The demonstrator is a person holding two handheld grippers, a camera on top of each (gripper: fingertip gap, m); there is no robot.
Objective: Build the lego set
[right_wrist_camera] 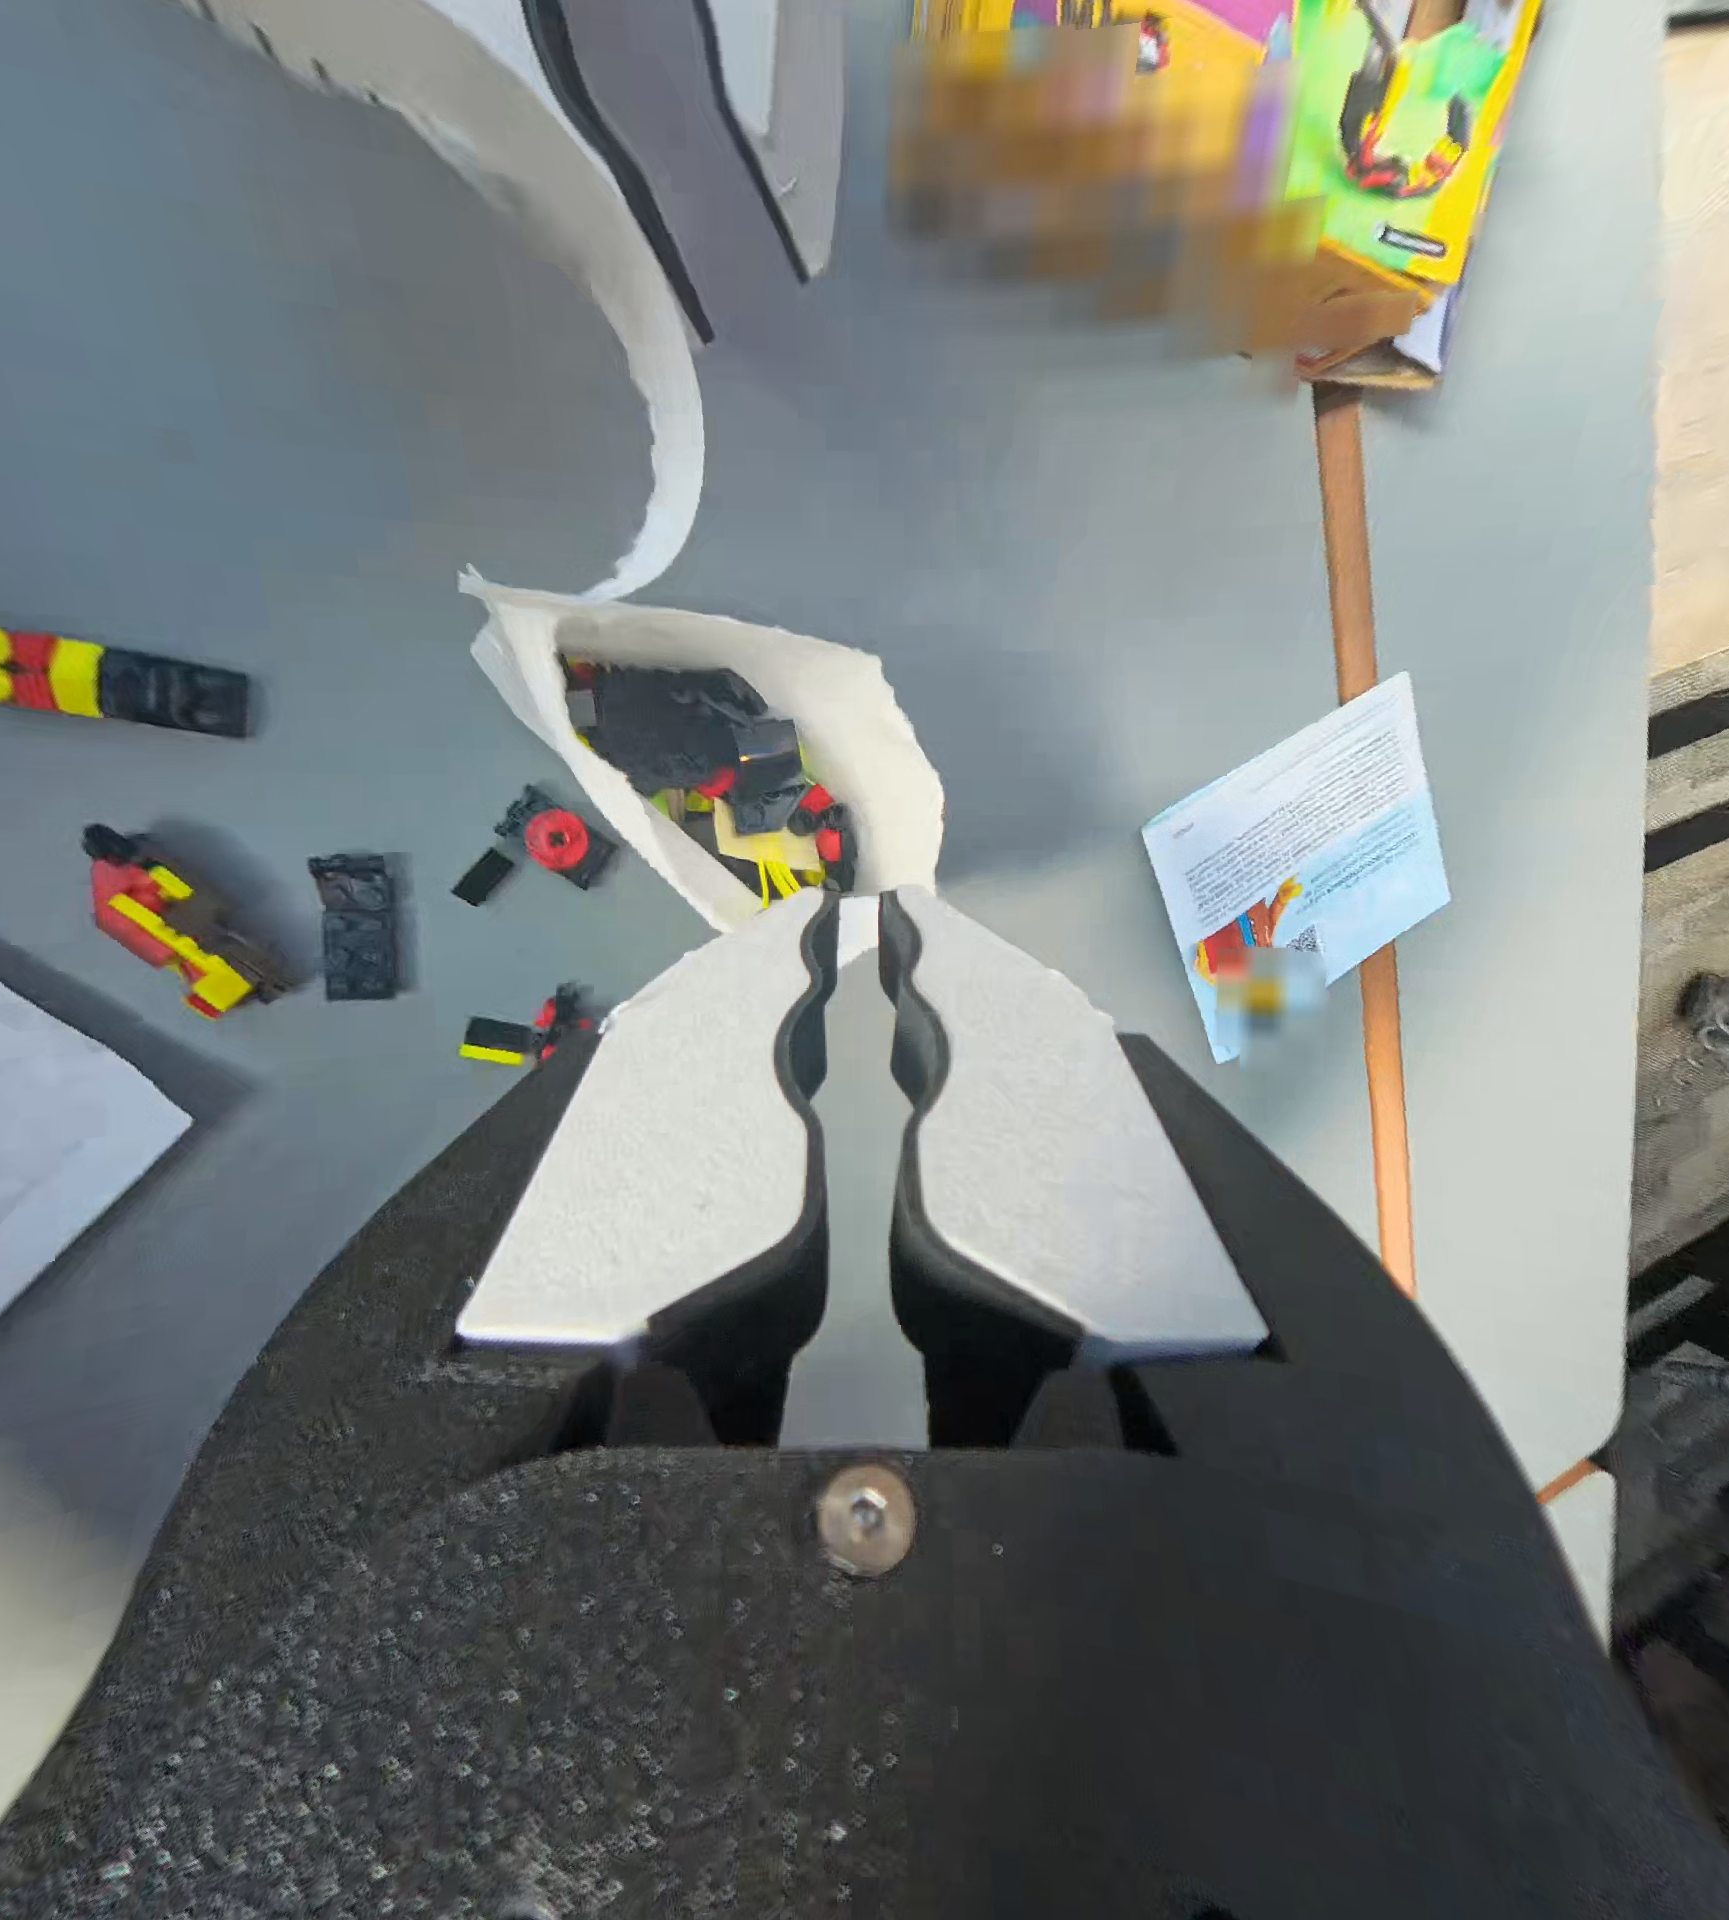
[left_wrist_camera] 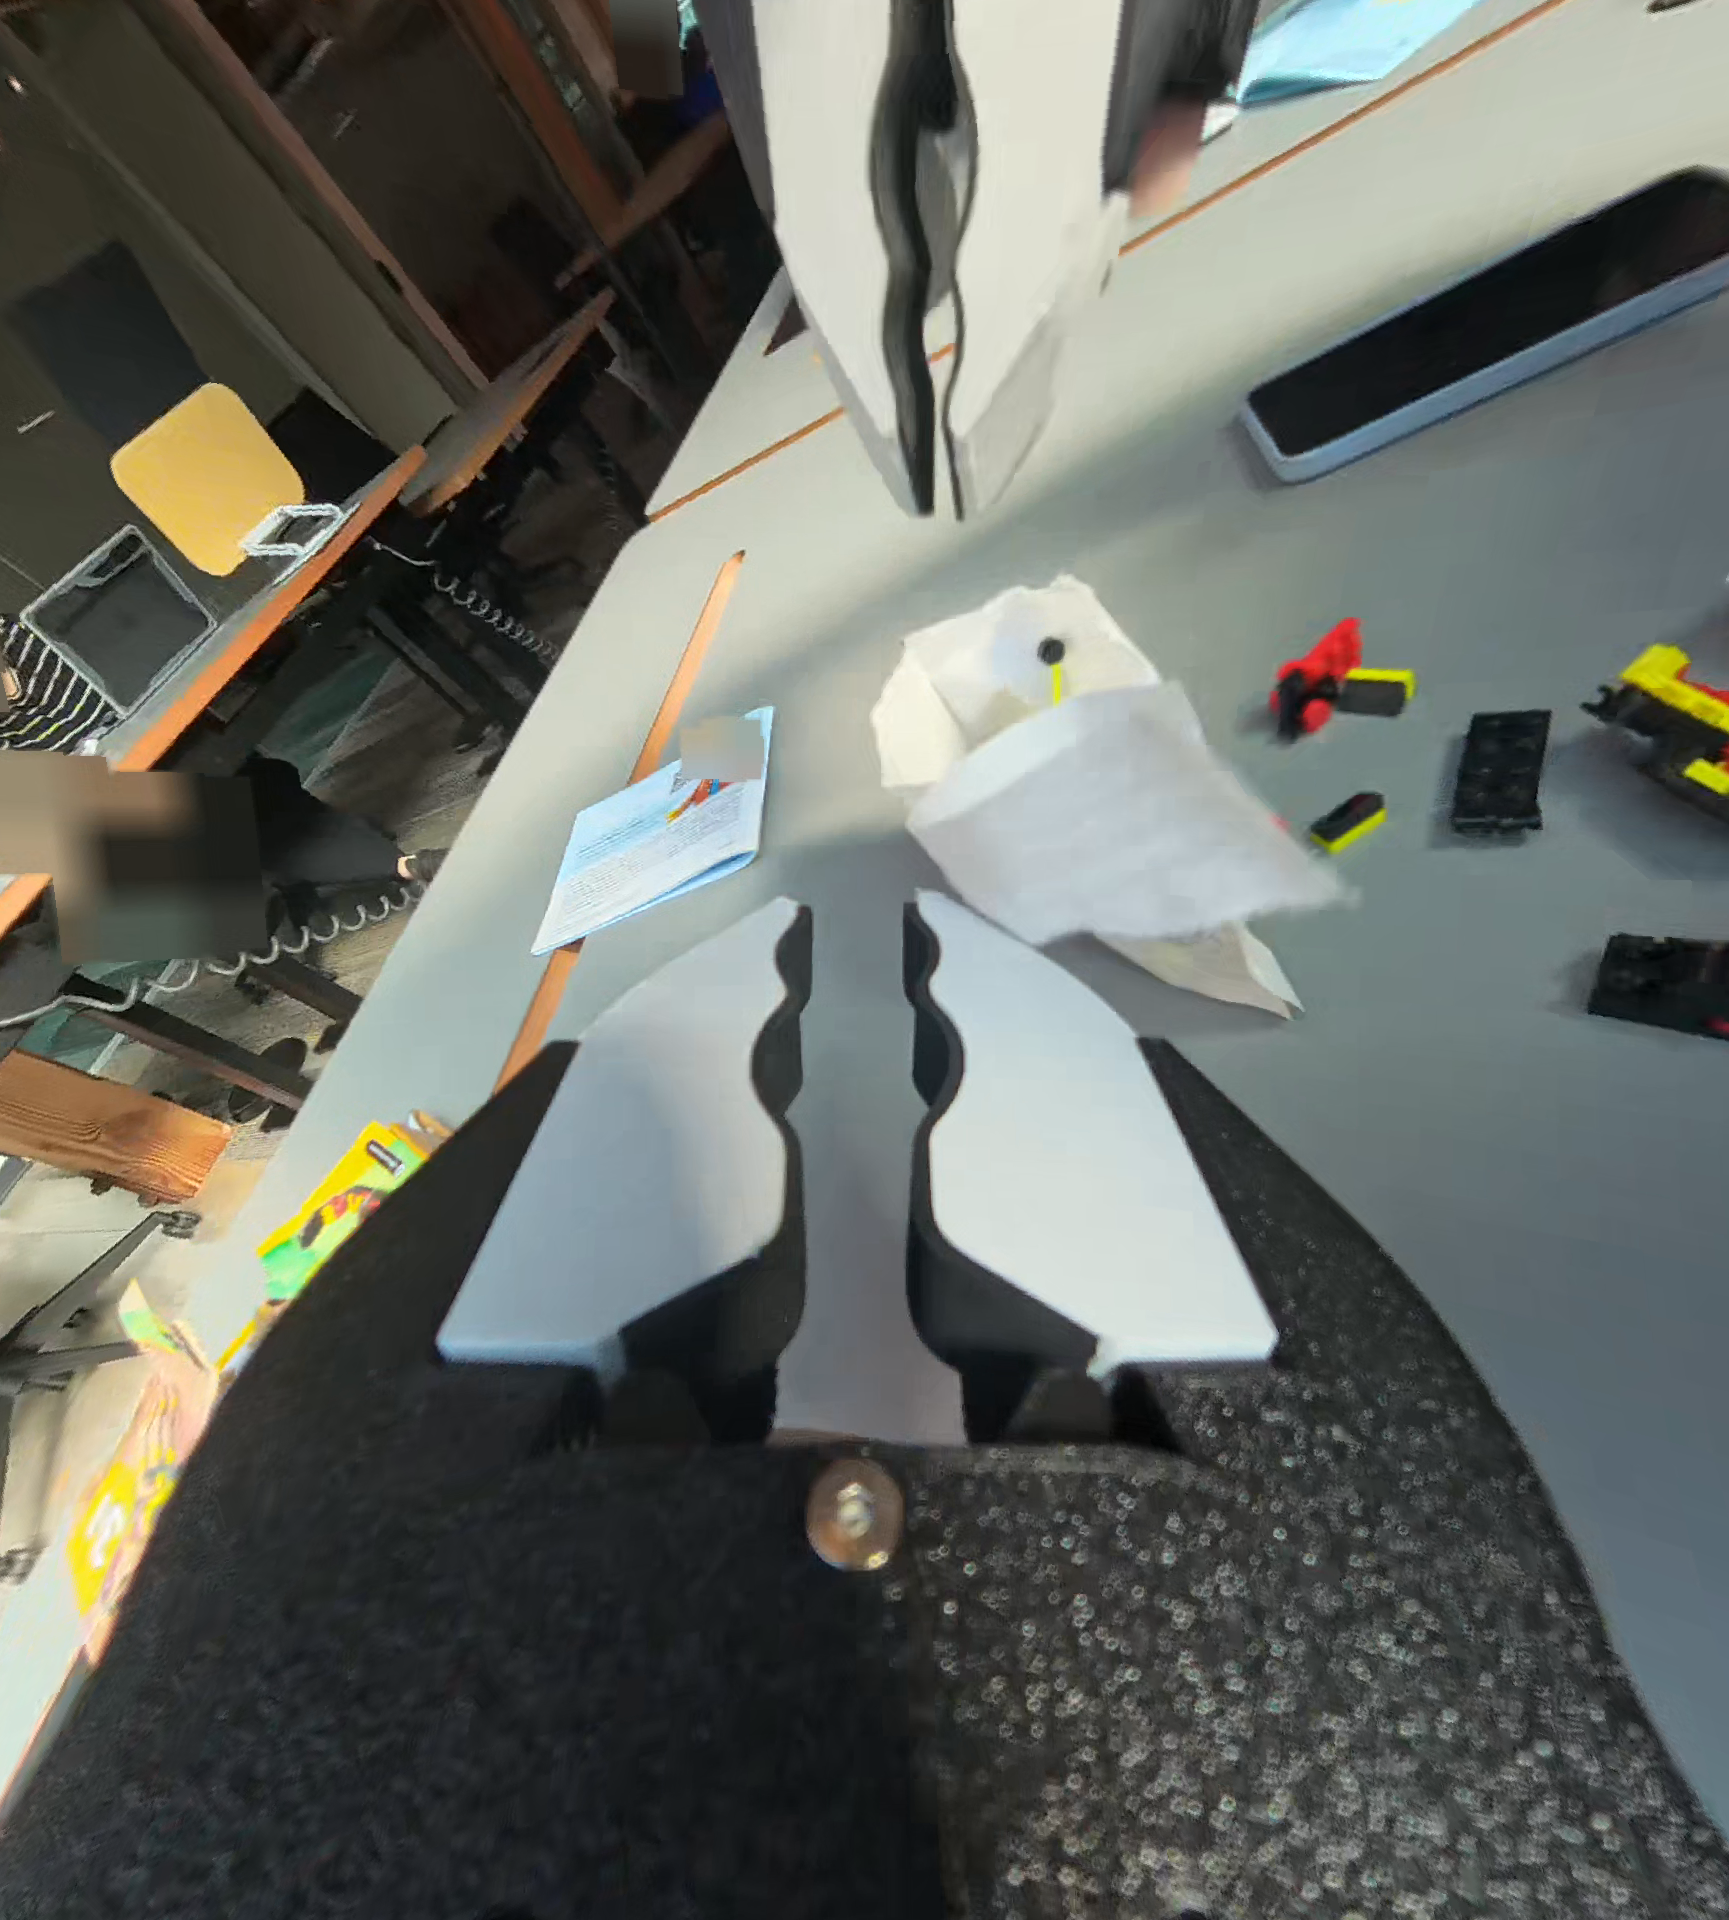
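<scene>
With the right gripper [right_wrist_camera: 852, 909] narrowly parted at the bag [right_wrist_camera: 839, 707] rim just ahead of its tips and the left gripper [left_wrist_camera: 858, 914] slightly parted, empty, one brick should be taken squarely.

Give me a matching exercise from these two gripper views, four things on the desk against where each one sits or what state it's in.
Things:
1. white paper bag
2. instruction leaflet
3. set box
4. left gripper

Places or states:
A. lying across the wooden strip
B. jaws apart, holding nothing
C. torn open, loose pieces inside
D. at the desk's edge, past the leaflet

Pairs: 1-C, 2-A, 3-D, 4-B
</scene>
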